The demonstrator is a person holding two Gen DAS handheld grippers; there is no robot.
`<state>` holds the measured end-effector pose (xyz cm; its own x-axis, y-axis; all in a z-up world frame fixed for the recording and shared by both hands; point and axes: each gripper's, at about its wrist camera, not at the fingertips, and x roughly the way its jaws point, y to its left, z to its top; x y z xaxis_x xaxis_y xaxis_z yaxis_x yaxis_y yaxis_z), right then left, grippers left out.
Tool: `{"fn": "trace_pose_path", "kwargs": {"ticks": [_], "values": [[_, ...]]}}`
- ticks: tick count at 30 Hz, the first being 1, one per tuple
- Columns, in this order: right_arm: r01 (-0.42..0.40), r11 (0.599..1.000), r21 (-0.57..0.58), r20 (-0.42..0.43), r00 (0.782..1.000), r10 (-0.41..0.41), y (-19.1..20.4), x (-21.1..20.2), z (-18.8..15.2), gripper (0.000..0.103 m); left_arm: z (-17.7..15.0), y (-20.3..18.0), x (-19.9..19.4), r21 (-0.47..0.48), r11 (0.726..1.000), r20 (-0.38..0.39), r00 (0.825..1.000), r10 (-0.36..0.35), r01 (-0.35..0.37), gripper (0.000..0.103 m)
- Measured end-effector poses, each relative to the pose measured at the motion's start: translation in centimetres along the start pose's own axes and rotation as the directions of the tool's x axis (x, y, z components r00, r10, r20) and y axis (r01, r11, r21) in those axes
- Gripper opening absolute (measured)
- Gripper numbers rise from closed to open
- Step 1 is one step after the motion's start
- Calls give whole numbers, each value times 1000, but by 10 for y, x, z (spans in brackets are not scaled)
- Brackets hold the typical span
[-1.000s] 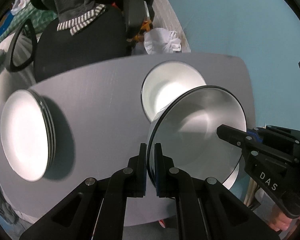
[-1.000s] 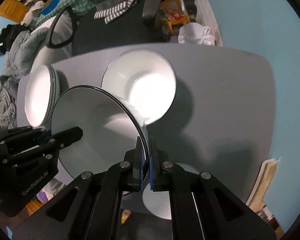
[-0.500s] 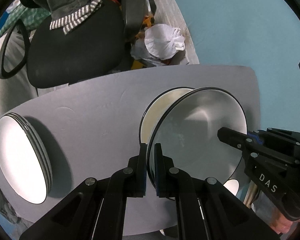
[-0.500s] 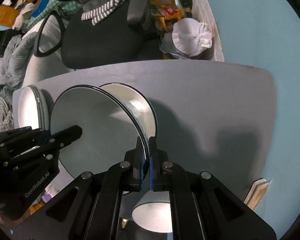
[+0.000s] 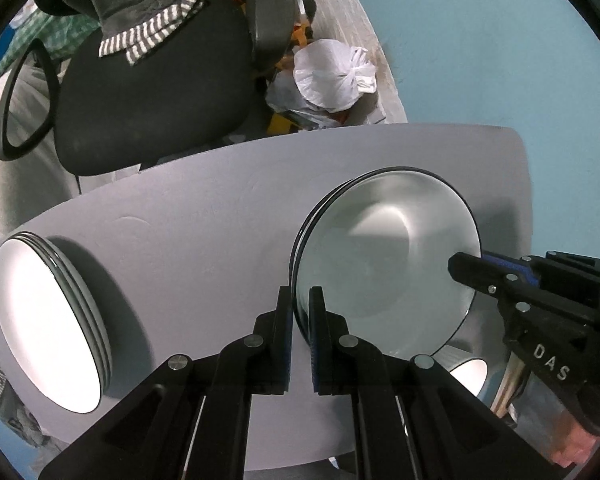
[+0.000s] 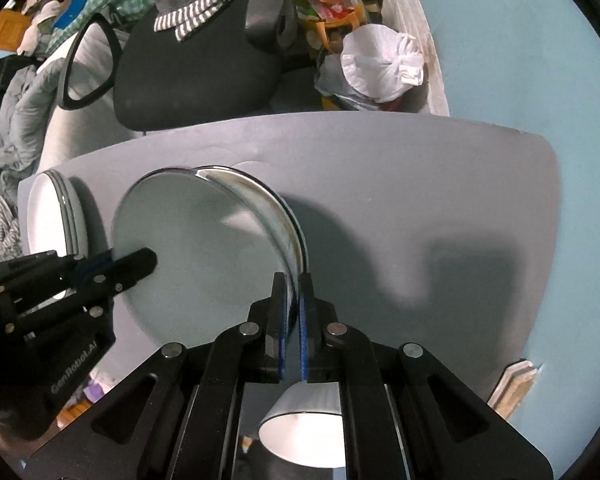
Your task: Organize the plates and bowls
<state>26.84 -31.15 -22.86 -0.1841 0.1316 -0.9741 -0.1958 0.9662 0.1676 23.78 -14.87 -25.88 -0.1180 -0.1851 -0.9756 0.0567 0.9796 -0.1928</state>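
Both wrist views look steeply down along their jaws, close above the grey worktop (image 5: 204,240), sharing the bowl (image 5: 384,264) ahead.

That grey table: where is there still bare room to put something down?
The widest bare patch of the table lies right of the held plate, out to the table's edge. A narrower strip runs between that plate and the plate stack. The front edge is crowded by both grippers.

Blue wall (image 5: 480,48); black office chair (image 5: 152,92); grey table (image 5: 204,240); white bag (image 5: 332,76).
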Motion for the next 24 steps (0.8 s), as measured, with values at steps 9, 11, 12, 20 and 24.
{"fn": "trace_pose_path", "kwargs": {"ticks": [9,11,12,20,24], "values": [[4,1000,-8,7,1000,-4,3,-9,-2,10,-6,-3,-6,15,999,11,999,52,-52,21],[2,1000,-13,12,1000,-2,5,-11,-4,16,-10,-3,-10,18,998,23,998,67,-67,29],[4,1000,-15,16,1000,-4,5,-12,-4,21,-12,-3,-12,20,997,32,997,70,-71,33],[16,1000,5,47,999,-16,0,-23,-13,28,-26,-1,-31,21,998,62,996,60,-61,47],[20,1000,6,61,998,-20,-1,-31,-21,28,-33,-2,-40,16,999,68,997,35,-36,48]]}}
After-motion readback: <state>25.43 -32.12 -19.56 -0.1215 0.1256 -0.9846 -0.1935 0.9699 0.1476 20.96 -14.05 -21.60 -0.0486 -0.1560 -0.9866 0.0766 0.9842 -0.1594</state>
